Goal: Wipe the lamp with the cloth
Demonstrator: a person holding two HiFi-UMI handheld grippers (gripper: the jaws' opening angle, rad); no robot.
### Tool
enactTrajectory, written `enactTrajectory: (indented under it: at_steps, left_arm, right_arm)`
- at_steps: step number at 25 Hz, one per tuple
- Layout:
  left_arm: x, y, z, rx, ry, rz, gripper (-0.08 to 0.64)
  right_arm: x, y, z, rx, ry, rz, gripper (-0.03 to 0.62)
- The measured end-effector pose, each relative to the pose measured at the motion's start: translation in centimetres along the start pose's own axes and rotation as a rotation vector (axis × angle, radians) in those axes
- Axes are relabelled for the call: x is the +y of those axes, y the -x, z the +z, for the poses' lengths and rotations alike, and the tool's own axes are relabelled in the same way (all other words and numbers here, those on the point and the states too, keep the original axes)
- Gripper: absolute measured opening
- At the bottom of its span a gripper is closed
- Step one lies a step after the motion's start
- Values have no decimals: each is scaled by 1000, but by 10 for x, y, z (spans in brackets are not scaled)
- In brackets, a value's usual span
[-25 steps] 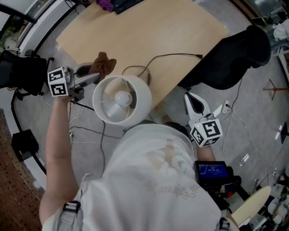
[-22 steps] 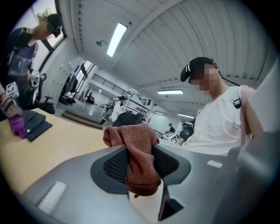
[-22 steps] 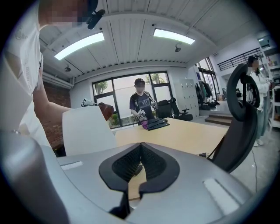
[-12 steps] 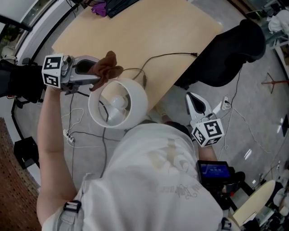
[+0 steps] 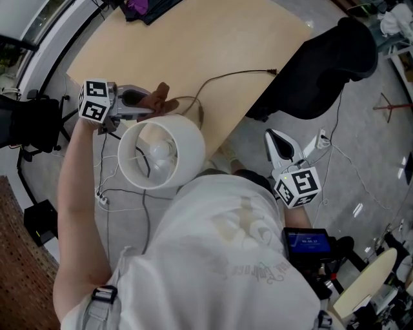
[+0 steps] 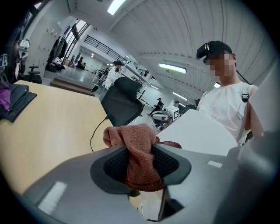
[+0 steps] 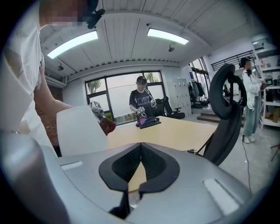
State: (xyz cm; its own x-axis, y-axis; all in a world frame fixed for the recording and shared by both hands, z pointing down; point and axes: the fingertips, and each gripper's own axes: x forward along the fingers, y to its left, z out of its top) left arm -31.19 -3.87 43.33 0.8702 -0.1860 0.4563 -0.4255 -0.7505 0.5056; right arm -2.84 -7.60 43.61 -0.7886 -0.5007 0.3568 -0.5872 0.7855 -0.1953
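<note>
The lamp's white round shade stands at the table's near edge, its bulb showing inside. My left gripper is shut on a brown cloth, which rests at the shade's far outer rim. In the left gripper view the cloth is bunched between the pads, with the shade just right of it. My right gripper hangs shut and empty off the table's right side, pads together. The shade and cloth show at the left of the right gripper view.
The beige table carries a black power cable and dark and purple items at its far end. A black office chair stands right of the table. Cables lie on the floor. People stand in the background.
The left gripper with the cloth swung up over the shade's rim, then came down against the shade's far side. The right gripper has kept still.
</note>
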Motion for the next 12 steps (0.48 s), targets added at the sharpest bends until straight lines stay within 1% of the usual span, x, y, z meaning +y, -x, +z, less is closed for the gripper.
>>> enactTrajectory:
  at_steps: [3,7,9,12]
  left_arm:
    - [14,-7,-16,55,-1,27,164]
    - [29,-13,-25,117,-16,95,166]
    - [26,-8,-11,97,-30,118,164]
    - [3,9,36,27,-84,107,164]
  right_arm:
    - [-1,1,0,-1,-6,-7,12]
    - [-4,-1,-1,-5,-19,-9,12]
    - [-4,0,0,-8,-24,-7,12]
    - [-4,1,3,-15,-27,-4,12]
